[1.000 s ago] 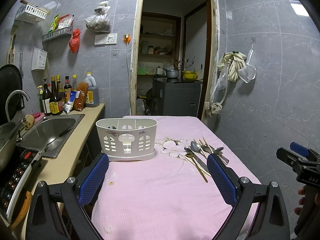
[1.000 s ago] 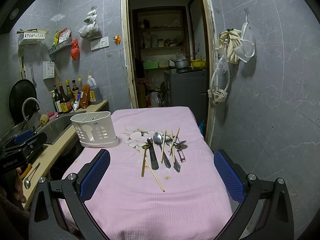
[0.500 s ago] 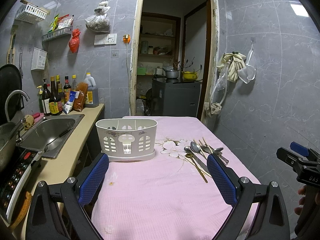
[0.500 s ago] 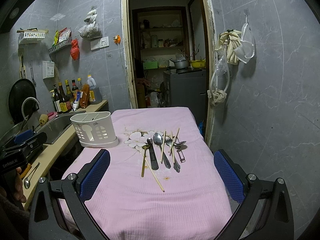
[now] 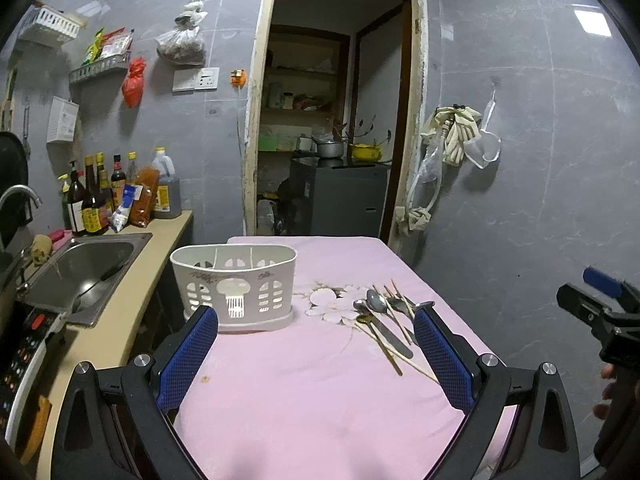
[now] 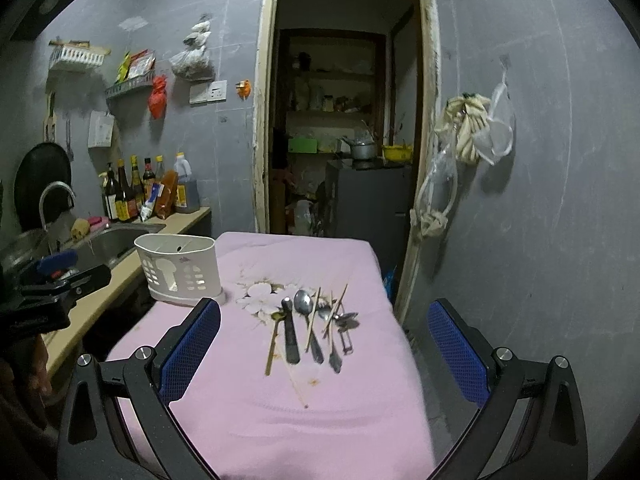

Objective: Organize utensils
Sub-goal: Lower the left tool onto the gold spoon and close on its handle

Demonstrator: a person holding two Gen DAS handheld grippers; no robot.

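Left gripper [image 5: 316,354]: fingers wide apart, holding nothing, low over the cloth short of the caddy.
Right gripper [image 6: 324,356]: fingers wide apart, empty, aimed at the utensils.
Utensils [image 6: 310,326]: loose pile to the right of the caddy [image 5: 234,284]; none inside it yet.
Risk, tangle: chopsticks cross over the spoons, so gripping 1 piece may drag or flick its neighbours.
Risk, cloth: the pink cloth [image 5: 312,392] looks soft; fingertips pressing down may snag or bunch it.
Risk, caddy: light plastic, likely to slide or tip if a handle knocks its rim.
Materials: spoons shiny metal, thin and flat; chopsticks slim pale sticks; caddy white, slotted, divided inside.
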